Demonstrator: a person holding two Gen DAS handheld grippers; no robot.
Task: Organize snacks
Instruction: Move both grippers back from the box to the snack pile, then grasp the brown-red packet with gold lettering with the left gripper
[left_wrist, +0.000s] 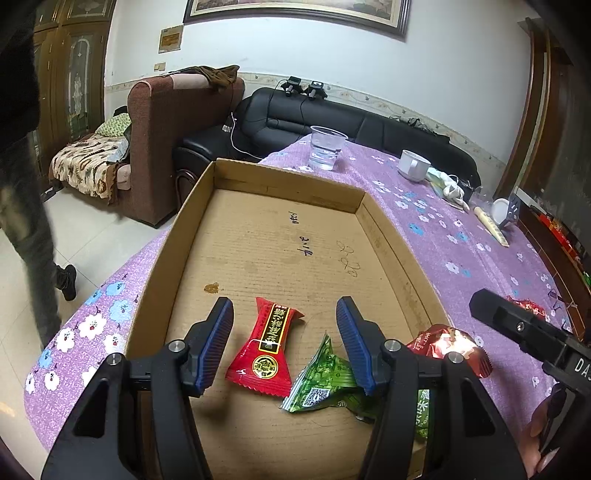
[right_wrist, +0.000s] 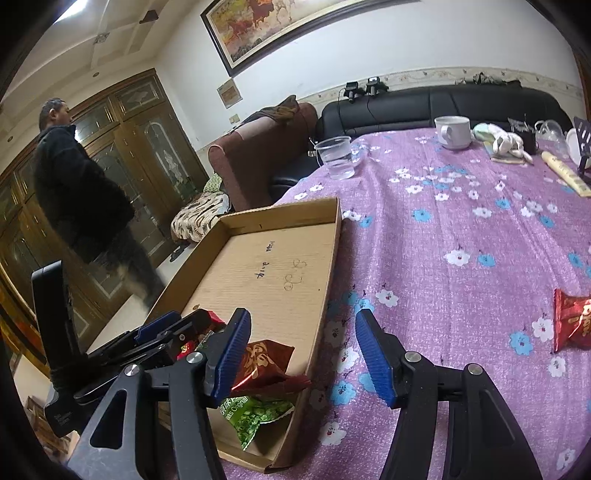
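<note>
Both claws spread, pinching nothing; cup, mug beyond box.

1. A shallow cardboard tray is laid flat on the purple flowered cloth; its near end lies under the left fingers.
2. A red snack packet with a black and gold label is seen flat in the tray, between the left fingers.
3. A green packet is found just beside it, partly under the inner left finger.
4. A dark red foil packet is propped over the tray's wall, touching the right gripper's tray-side finger.
5. Another red packet lies on the cloth, well apart from the right fingers.
</note>
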